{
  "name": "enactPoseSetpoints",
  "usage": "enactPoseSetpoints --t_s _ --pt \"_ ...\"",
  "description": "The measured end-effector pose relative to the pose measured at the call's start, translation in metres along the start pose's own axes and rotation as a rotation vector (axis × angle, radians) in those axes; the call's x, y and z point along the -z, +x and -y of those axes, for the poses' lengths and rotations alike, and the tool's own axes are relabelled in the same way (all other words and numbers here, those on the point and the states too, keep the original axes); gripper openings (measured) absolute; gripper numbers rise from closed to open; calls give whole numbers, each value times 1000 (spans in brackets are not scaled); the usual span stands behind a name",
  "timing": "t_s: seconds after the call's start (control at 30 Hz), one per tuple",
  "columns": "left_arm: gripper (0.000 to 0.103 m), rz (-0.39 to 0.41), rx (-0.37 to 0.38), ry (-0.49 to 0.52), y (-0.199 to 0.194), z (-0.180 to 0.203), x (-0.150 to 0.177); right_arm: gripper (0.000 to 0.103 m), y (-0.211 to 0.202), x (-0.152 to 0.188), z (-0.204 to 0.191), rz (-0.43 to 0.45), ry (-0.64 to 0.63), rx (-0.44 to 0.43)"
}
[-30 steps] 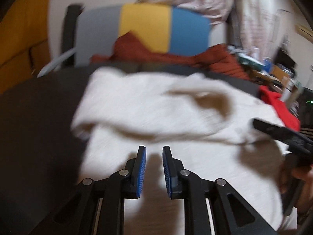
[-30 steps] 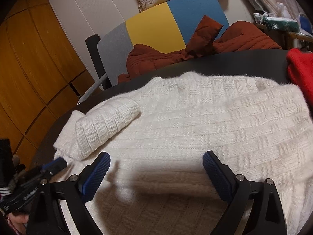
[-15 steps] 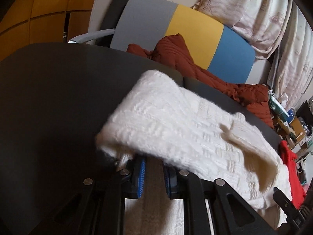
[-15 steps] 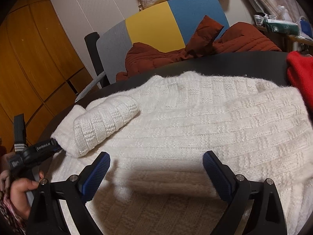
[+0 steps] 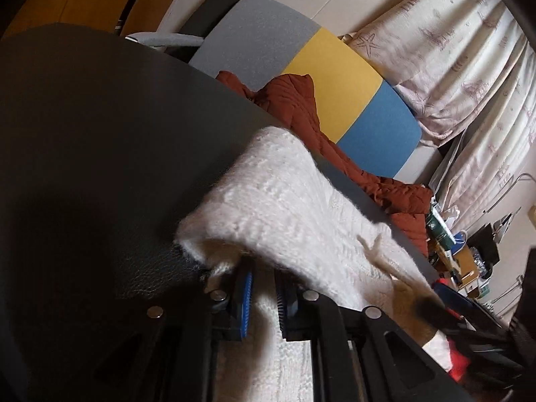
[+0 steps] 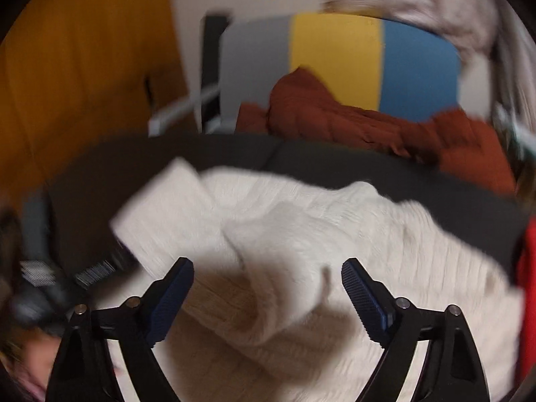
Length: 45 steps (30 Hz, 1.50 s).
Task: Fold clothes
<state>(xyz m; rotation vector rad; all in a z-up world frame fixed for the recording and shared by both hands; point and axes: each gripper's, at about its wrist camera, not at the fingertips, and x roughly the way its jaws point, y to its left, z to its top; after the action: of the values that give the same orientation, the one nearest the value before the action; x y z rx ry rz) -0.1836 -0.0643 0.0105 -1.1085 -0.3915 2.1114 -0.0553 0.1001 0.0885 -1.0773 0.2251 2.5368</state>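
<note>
A white knit sweater (image 5: 284, 207) lies spread on the black table (image 5: 100, 134). Its thick folded edge is raised over my left gripper (image 5: 264, 301), which sits at the sweater's left side, shut on white knit between its blue pads. In the blurred right wrist view the sweater (image 6: 335, 234) fills the middle, with a folded flap lifted at the left. My right gripper (image 6: 268, 288) hangs open just above the near part of the sweater, nothing between its fingers. The left gripper (image 6: 83, 274) shows there as a dark blur at the left edge.
A chair (image 5: 335, 67) with a grey, yellow and blue back stands behind the table, a rust-brown quilted jacket (image 5: 301, 110) heaped on it. A red garment (image 6: 527, 284) lies at the table's right edge. Curtains and cluttered shelves (image 5: 452, 251) lie to the right.
My left gripper has swung to the sweater's left edge and taken hold of the folded knit, lifting it. The right gripper is moving fast, its view now blurred and closer to the cloth.
</note>
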Motion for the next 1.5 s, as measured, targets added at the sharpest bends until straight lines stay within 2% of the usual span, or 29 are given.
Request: enactPoseSetpoints --t_s 0.03,0.07,0.1,0.2,0.3,0.4,0.43,0.53,0.6,0.67,0.73,0.8,0.87,0.9,0.97,1.1,1.17,1.23,1.33,1.5 --pt "11 0 -1 1 0 0 0 55 -2 3 10 7 41 5" --pt "11 1 0 1 0 0 0 26 -3 7 20 14 82 9" --pt "11 2 1 0 1 0 0 15 -5 10 29 20 122 14" --pt "11 2 3 -2 1 0 0 10 -9 20 59 41 245 28" --pt "11 0 5 -4 2 0 0 10 -13 36 91 62 381 29" --pt "11 -2 15 -15 2 -3 0 10 -2 76 129 41 565 -34" --pt "11 -2 19 -19 2 -3 -1 10 5 91 140 38 635 -84" --pt "11 -4 28 -31 3 -5 -2 9 8 122 160 146 783 -266" --pt "11 -8 46 -60 3 -8 -4 12 8 125 165 168 801 -317" --pt "11 -14 71 -106 2 -12 -8 12 7 127 164 179 797 -329" --pt "11 19 103 -196 -4 -21 -12 13 6 128 162 188 796 -338" --pt "11 85 103 -270 -12 -32 -13 13 4 129 162 197 798 -345" --pt "10 96 19 -293 -12 -40 -8 13 3 126 156 200 789 -341" --pt "5 103 -9 -313 -13 -44 -5 12 4 125 154 198 784 -338" --pt "6 125 -34 -356 -22 -51 -2 10 5 124 155 196 783 -333" --pt "17 143 -122 -414 -50 -62 2 11 8 124 160 195 785 -333" --pt "19 178 -156 -382 -59 -51 0 11 8 125 161 200 790 -341" --pt "19 190 -150 -272 -56 -26 -8 12 8 126 162 206 795 -351" --pt "19 149 -116 -76 -33 20 -24 13 8 127 164 214 802 -366" --pt "20 55 -49 189 16 89 -47 13 10 128 166 222 806 -377"
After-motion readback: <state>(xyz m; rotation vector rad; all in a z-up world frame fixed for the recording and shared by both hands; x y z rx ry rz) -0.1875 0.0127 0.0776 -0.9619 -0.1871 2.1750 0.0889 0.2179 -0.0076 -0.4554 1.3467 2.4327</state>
